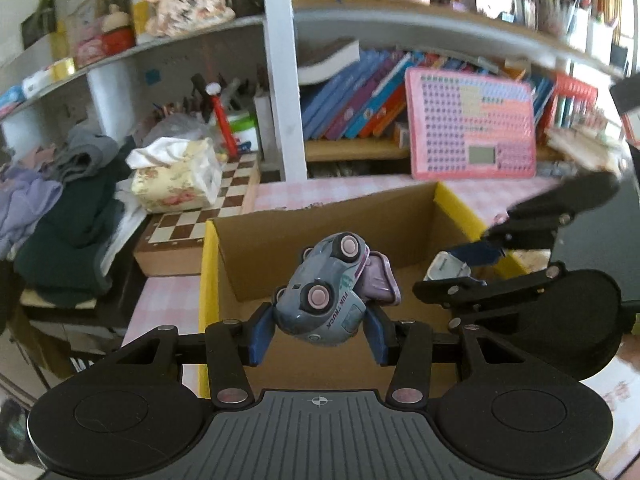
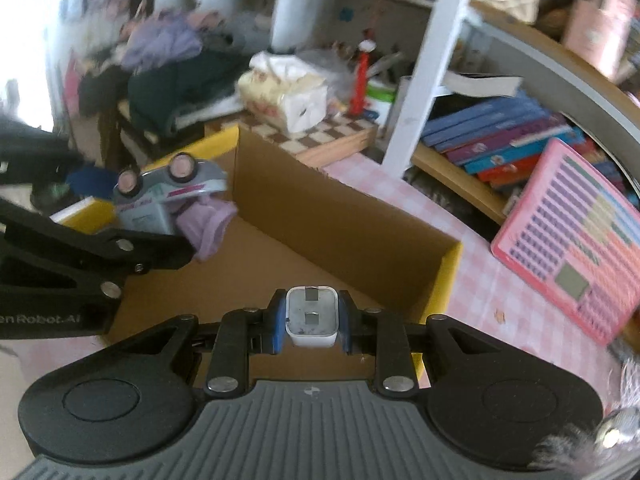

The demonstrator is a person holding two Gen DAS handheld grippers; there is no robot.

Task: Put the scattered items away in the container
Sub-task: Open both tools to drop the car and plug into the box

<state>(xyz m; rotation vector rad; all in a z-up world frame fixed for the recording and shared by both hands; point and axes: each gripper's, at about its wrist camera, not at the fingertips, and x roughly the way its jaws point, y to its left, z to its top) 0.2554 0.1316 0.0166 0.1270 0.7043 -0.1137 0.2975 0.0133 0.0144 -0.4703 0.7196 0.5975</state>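
Surroundings: cardboard box [image 1: 320, 232] with yellow outer sides stood open on the pink checked bench [image 2: 472, 292]; a chessboard [image 1: 192, 216] lay just beyond its far left corner with a floral tissue box [image 1: 176, 178] on top.
Left of the box: piled clothes [image 1: 60, 216], dark green and lilac, were heaped beside the chessboard.
Behind the box: a white shelf post [image 1: 284, 80] rose from the bench, with leaning books [image 1: 352, 100] on the lower shelf and a pink keyboard toy [image 1: 472, 124] propped against them.
In the way: the box's tall brown inner wall [image 2: 340, 216] stood between the held items and the bench behind; the two tools were close together over the box.
Left gripper [image 1: 320, 328]: its blue fingers [image 1: 260, 336] were partly apart and clamped on a grey-blue toy truck [image 1: 324, 292], tipped so its pink wheels faced the camera and lettered FUN TRUCK; a lilac part [image 1: 380, 280] hung off its far side.
Truck position: held in the air above the open box, touching no wall.
Right gripper [image 2: 312, 320]: its fingers [image 2: 278, 324] were drawn in tight on a white plug adapter [image 2: 312, 316], metal prongs facing up.
Adapter position: held above the near right part of the box; in the left wrist view it showed just right of the truck.
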